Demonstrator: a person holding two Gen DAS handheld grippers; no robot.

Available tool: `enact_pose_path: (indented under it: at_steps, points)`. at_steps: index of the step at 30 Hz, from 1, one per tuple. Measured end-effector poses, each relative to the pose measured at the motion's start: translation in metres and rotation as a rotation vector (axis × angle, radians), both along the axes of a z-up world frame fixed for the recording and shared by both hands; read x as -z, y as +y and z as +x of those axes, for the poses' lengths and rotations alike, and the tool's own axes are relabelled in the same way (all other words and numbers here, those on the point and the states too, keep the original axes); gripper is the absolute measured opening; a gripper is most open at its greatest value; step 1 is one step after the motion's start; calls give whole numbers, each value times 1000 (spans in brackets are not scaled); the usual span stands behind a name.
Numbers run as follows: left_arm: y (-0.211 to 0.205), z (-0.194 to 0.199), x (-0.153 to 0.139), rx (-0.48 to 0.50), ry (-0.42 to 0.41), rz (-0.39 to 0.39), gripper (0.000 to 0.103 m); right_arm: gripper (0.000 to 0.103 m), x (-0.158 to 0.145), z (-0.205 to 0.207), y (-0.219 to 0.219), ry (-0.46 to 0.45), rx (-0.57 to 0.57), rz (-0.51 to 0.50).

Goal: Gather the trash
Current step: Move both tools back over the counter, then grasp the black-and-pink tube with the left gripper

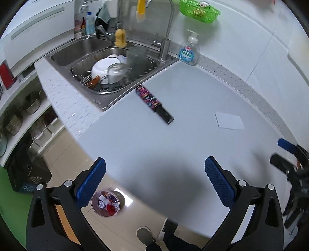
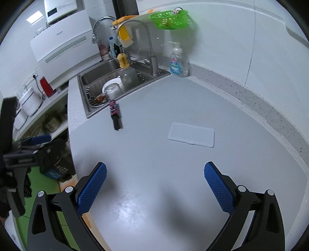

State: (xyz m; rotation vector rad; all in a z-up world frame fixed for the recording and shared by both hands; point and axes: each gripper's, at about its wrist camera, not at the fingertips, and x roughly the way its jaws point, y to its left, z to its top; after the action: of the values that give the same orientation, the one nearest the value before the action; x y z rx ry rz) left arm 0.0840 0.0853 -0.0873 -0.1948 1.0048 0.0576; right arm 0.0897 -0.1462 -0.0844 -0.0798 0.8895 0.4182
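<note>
On the grey countertop [image 2: 173, 100] ahead of you lie two loose items. A folded umbrella [image 1: 153, 103] w/ a multicolour sleeve and black handle sits just beside the sink rim, handle end pointing away from the sink. A flat clear plastic lid [image 2: 191, 134] lies well apart from it, nearer the speckled backsplash; in the left view it shows as a pale rectangle.

Your left gripper [image 1: 154, 181] hovers over the counter's front edge, jaws spread wide, blue pads [image 1: 90, 185] holding nothing. Your right gripper [image 2: 155, 187] hangs over the bare counter, jaws also spread wide, empty. Each gripper appears blurred at the edge of the other's view.

Down on the tiled floor, below the left gripper, stands a round clear trash bin [image 1: 105, 203] w/ crumpled white paper and red scraps inside. Your shoes [image 1: 146, 236] show just beside it, near the counter front.

Back left: a steel sink [image 1: 77, 48] holding a wire rack w/ a white bowl, an upturned glass jar and a grey cup. A pump soap bottle [image 1: 189, 51] stands in the corner by the faucet; a green basket [image 1: 199, 9] hangs on the wall above
</note>
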Motion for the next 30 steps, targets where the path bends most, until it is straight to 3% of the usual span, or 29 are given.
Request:
enact_pose_path:
  at_steps: [12,19,24,25,26,30]
  points:
    - [-21,95,26,-64,58,38,100,97,17,41,-30,45,-37,4]
    - [-5,142,55,-210,120,3,100,97,33,59,-53,84,-29,14]
    - [1,165,66,-283,135,23,100,97,43,70,-73,107,-7,19]
    - [0,168,67,-289,137,27,96,97,44,72,-76,110,-3,20]
    - [0,170,69,-295,144,32,84,97,45,74,-80,113,1,21]
    - [-1,176,80,-318,178,53,58,97,49,79,-90,122,10,28]
